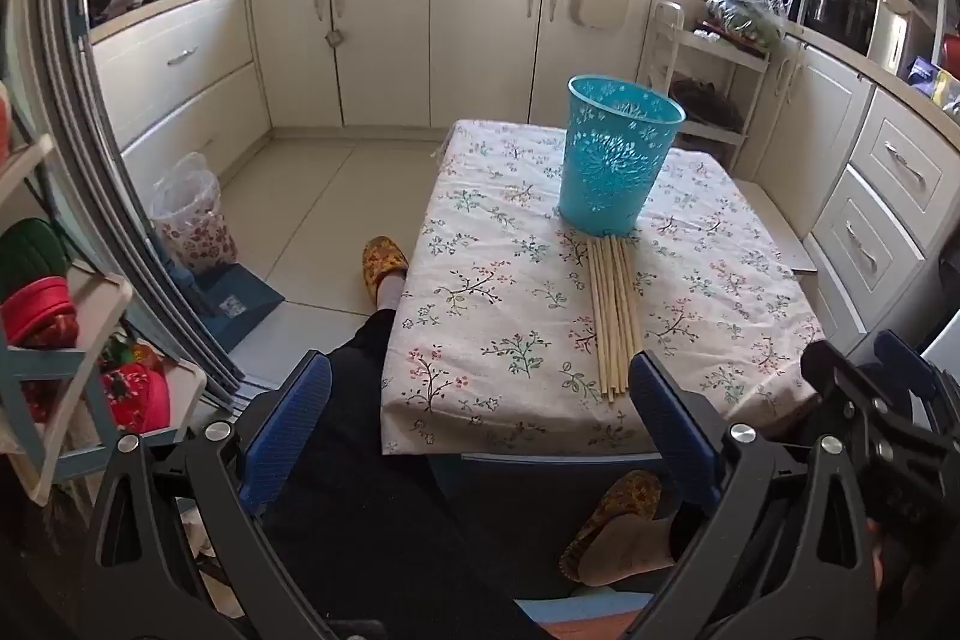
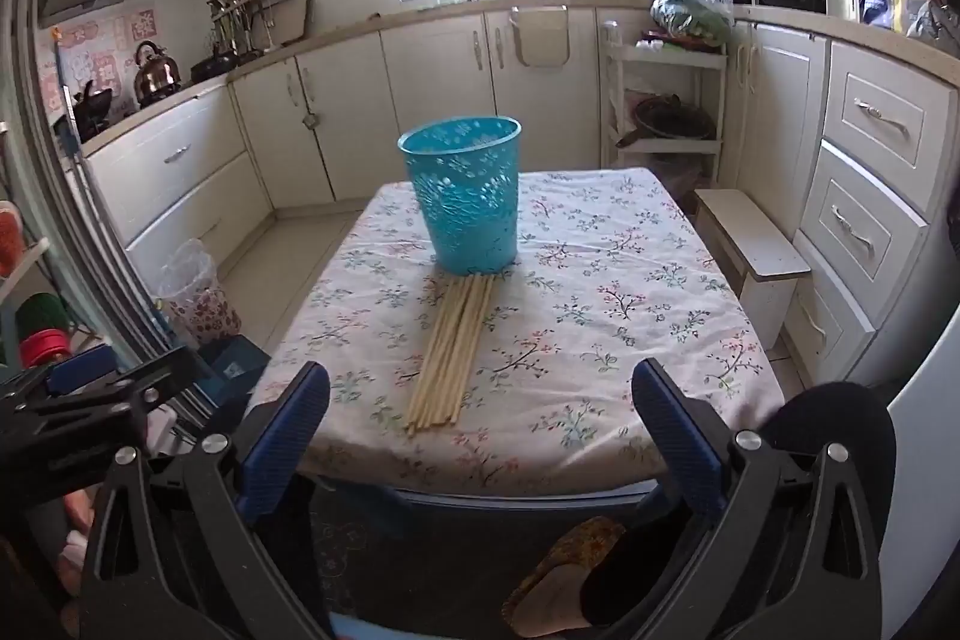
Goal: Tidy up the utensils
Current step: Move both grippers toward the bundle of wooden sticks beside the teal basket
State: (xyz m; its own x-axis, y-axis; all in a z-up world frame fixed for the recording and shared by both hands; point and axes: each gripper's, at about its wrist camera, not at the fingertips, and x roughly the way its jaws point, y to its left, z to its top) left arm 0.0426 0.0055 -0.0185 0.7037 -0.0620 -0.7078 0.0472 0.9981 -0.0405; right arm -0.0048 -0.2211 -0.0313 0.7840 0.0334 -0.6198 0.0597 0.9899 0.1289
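Note:
A bundle of several wooden chopsticks (image 1: 612,316) (image 2: 451,349) lies flat on the floral tablecloth, running from the near edge up to the foot of an upright turquoise perforated basket (image 1: 618,154) (image 2: 465,196). My left gripper (image 1: 480,430) hangs open off the table's near left corner, above a person's dark trouser leg, with nothing between its blue fingers. My right gripper (image 2: 480,430) is open too, held before the table's near edge, the chopstick ends just beyond its empty jaws. The right gripper's body shows at the lower right of the left wrist view.
The small table (image 1: 480,232) (image 2: 600,310) stands in a kitchen with cream cabinets around it. A lined waste bin (image 1: 189,214) (image 2: 195,292) sits on the floor at left, a white stool (image 2: 756,250) at right. A person's slippered feet (image 1: 384,262) (image 2: 576,574) are near the table.

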